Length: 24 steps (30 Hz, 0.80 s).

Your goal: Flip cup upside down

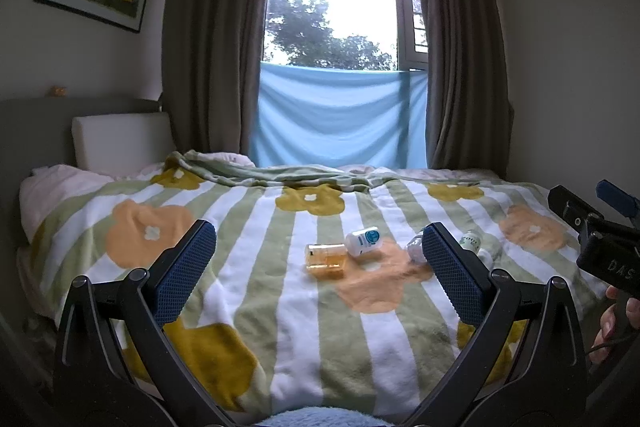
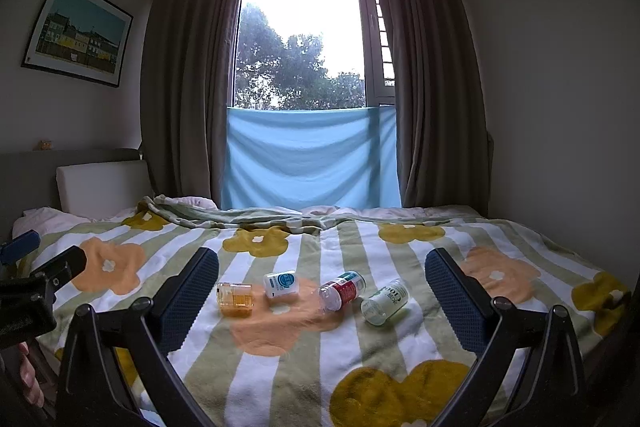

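A clear amber cup [image 1: 325,258] [image 2: 235,299] stands on the flowered blanket [image 1: 280,315] [image 2: 288,367] in the middle of the bed. My left gripper [image 1: 318,267] is open, held back from the cup, which shows between its blue pads. My right gripper [image 2: 322,301] is open too, well short of the objects; the cup lies just inside its left finger [image 2: 188,303]. Nothing is held by either gripper. The right gripper's body [image 1: 600,243] shows at the right edge of the left wrist view, with a hand [image 1: 616,323] under it.
Beside the cup lie a white bottle with a blue label [image 1: 363,241] [image 2: 281,283], a red-labelled clear bottle [image 2: 343,290] and a green-lettered clear bottle [image 2: 385,301]. A pillow [image 2: 100,189] stands at the headboard. Curtains and a blue cloth [image 2: 312,163] hang beyond the bed.
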Available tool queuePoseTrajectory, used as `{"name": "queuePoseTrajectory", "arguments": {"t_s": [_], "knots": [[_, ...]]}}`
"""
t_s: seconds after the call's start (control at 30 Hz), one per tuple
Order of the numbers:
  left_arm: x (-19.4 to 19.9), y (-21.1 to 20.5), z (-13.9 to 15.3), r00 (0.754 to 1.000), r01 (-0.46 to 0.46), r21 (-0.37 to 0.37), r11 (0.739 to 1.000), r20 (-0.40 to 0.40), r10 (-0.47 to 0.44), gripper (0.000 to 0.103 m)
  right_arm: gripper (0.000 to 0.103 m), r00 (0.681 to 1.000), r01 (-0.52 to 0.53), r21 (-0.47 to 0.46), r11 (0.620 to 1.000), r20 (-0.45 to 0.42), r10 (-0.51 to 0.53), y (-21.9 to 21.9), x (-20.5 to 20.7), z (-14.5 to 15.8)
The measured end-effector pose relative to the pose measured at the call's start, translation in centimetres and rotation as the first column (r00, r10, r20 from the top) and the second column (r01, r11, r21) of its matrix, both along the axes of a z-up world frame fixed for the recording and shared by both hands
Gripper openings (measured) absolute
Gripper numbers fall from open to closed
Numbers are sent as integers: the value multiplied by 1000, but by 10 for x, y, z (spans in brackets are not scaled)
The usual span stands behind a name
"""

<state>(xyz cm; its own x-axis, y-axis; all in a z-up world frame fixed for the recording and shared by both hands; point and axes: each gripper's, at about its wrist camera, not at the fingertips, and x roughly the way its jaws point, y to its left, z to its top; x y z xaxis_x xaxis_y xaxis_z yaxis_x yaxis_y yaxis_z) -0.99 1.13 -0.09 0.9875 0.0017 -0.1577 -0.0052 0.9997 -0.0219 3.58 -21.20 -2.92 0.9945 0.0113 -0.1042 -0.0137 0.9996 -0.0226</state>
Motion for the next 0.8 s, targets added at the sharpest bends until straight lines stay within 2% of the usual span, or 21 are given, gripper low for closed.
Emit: {"name": "queuePoseTrajectory", "arguments": {"t_s": [0.53,0.8], "knots": [[14,3,-8,999,-2,-9,1000,-34,2,103,103,999,-6,-7,1000,-45,6,2,18,-6],[29,16,-18,997,-31,-4,1000,-78,30,103,103,977,1,24,1000,-212,4,-12,79,-17]]}}
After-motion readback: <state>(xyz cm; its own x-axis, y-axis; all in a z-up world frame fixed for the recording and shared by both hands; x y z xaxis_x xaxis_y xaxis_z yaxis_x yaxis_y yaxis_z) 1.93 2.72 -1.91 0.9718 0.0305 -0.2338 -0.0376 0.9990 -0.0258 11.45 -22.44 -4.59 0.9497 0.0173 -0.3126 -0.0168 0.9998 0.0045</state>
